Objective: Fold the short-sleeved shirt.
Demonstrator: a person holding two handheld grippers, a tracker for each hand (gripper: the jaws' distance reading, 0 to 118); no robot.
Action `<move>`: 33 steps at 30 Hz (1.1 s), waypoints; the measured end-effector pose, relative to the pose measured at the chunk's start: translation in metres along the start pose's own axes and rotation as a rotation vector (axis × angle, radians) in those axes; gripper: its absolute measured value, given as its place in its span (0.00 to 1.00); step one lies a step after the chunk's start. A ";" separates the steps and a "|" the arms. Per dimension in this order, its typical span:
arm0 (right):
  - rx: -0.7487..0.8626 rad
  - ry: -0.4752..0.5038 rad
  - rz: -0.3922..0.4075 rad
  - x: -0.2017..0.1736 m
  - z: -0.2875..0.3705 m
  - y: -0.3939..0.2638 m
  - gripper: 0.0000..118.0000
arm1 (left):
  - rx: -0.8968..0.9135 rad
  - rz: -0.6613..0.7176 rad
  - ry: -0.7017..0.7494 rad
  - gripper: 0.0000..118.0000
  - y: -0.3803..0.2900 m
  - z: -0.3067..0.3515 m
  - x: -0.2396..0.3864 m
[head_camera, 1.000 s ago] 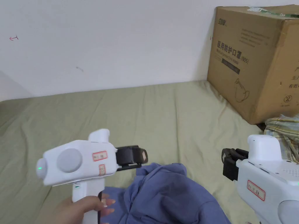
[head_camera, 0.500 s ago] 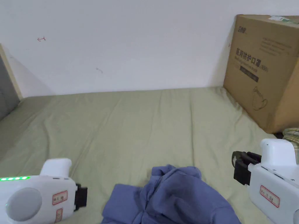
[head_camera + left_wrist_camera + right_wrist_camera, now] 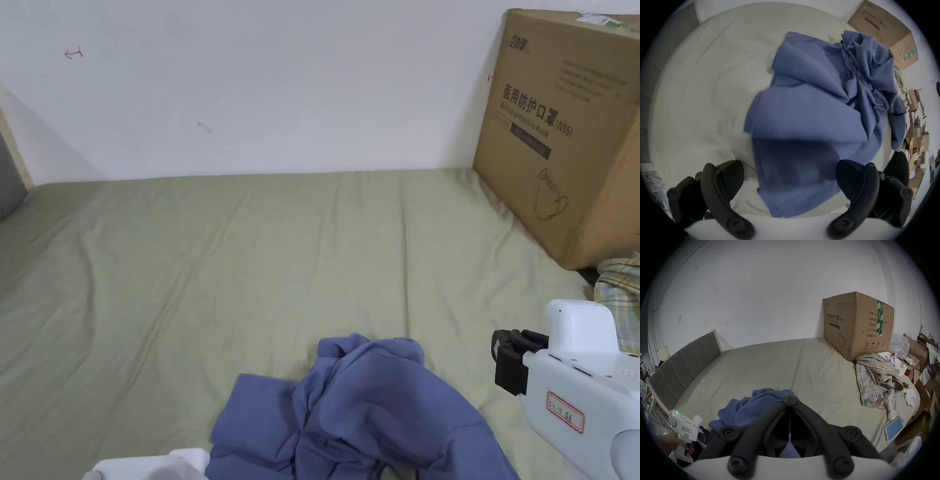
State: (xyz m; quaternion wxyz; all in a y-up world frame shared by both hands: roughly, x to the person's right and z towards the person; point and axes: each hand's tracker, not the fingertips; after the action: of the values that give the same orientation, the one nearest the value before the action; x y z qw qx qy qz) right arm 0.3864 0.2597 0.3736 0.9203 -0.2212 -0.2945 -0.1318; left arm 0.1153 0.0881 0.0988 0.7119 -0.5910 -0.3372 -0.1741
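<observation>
The blue short-sleeved shirt [image 3: 369,419] lies crumpled in a heap near the front of the green bed sheet [image 3: 250,262]. In the left gripper view my left gripper [image 3: 790,177] hangs over the shirt's [image 3: 810,113] near edge, jaws wide open with nothing in them. Its white body [image 3: 150,465] peeks in at the bottom left of the head view. My right gripper [image 3: 507,362] hovers just right of the shirt. Its jaws [image 3: 790,400] are shut tip to tip, and they press on no cloth.
A big cardboard box [image 3: 575,125] stands at the back right against the wall. A plaid garment [image 3: 872,379], a phone [image 3: 894,427] and small items lie on the bed's right side. A grey headboard [image 3: 683,363] bounds the left.
My left gripper has dropped from the middle left, beside the shirt, to the bottom left edge of the head view. The right gripper has kept its place. The head camera has shifted.
</observation>
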 end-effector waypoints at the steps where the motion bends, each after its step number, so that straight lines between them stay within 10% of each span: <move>1: -0.010 -0.007 0.004 0.001 -0.004 -0.002 0.01 | 0.003 -0.002 0.007 0.84 0.001 0.000 0.003; 5: -0.082 -0.022 0.011 0.013 -0.026 -0.012 0.01 | 0.130 -0.076 0.064 0.02 -0.006 0.024 0.005; 11: -0.305 0.008 -0.065 0.048 -0.093 -0.029 0.03 | 0.348 0.043 -0.083 0.02 -0.016 0.083 -0.017; 14: -0.447 0.008 -0.105 0.059 -0.135 -0.037 0.65 | 0.386 0.034 -0.089 0.02 -0.015 0.107 -0.018; 23: -0.681 -0.008 -0.002 0.058 -0.221 -0.072 0.58 | 0.402 0.038 -0.072 0.02 -0.013 0.118 -0.021; 24: -0.665 -0.013 0.032 0.056 -0.216 -0.067 0.43 | 0.402 0.042 -0.073 0.02 -0.014 0.117 -0.022; 25: -0.666 -0.010 0.074 0.052 -0.210 -0.062 0.02 | 0.401 0.046 -0.072 0.02 -0.014 0.117 -0.023; 30: -0.606 0.125 0.204 0.047 -0.162 -0.061 0.02 | 0.403 0.058 -0.075 0.02 -0.011 0.118 -0.030; 33: -0.455 0.118 0.112 0.064 -0.118 -0.032 0.02 | 0.462 0.043 -0.067 0.02 -0.003 0.140 -0.037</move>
State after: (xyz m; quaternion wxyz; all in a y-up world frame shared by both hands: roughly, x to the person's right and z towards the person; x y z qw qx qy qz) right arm 0.4816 0.1673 0.3367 0.8683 -0.4305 -0.1904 -0.1563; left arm 0.0487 0.2159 0.0861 0.8202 -0.4250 -0.3787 -0.0574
